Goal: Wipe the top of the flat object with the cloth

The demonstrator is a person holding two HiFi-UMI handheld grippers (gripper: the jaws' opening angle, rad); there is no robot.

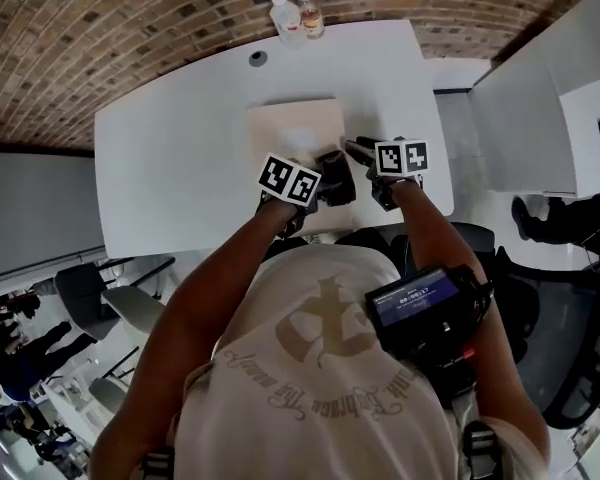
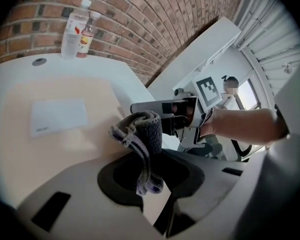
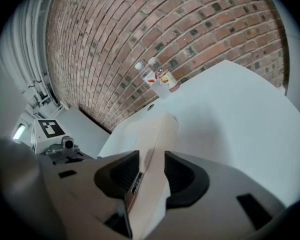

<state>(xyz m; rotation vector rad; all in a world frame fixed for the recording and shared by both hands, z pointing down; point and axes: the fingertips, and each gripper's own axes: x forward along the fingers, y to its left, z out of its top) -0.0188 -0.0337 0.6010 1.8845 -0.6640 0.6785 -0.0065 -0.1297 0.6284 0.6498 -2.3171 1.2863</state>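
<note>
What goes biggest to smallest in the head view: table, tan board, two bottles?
1. White table
2. Tan board
3. Pale bottle and orange-labelled bottle: they look alike, so tied.

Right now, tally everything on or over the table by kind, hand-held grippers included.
Bottles: 2
Flat beige object: 1
Grey cloth: 1
Hand-held grippers: 2, the left clamped on the cloth, the right on the flat object's edge
Total: 6
</note>
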